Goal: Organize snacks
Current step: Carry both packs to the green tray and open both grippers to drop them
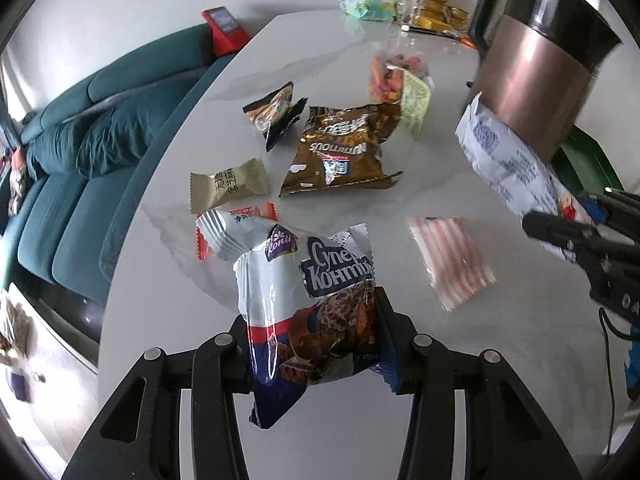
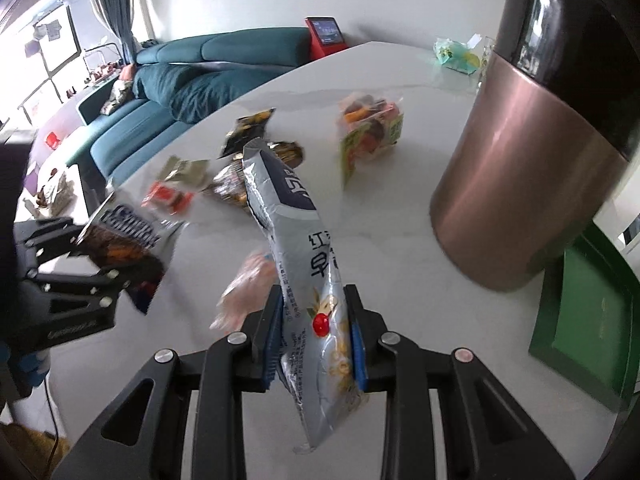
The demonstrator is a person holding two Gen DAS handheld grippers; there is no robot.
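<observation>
Left wrist view shows the left gripper [image 1: 316, 344] pinching the lower half of a blue-and-white cookie packet [image 1: 308, 300], its fingers closed on the crinkled sides so the pack stands clear above the table [image 1: 400, 420], presumably to carry it off the scattered pile. Loose snacks lie on the tabletop beyond: a brown chip bag [image 1: 340, 148], a beige wrapped sweet [image 1: 228, 186] and a pink striped packet [image 1: 450, 260]. From the right wrist camera, the right gripper [image 2: 316, 328] has its blue pads squeezed onto a silver pouch [image 2: 296, 232], held edge-up near the copper kettle [image 2: 536, 168], likely bound for the green tray [image 2: 588, 320] beside it.
</observation>
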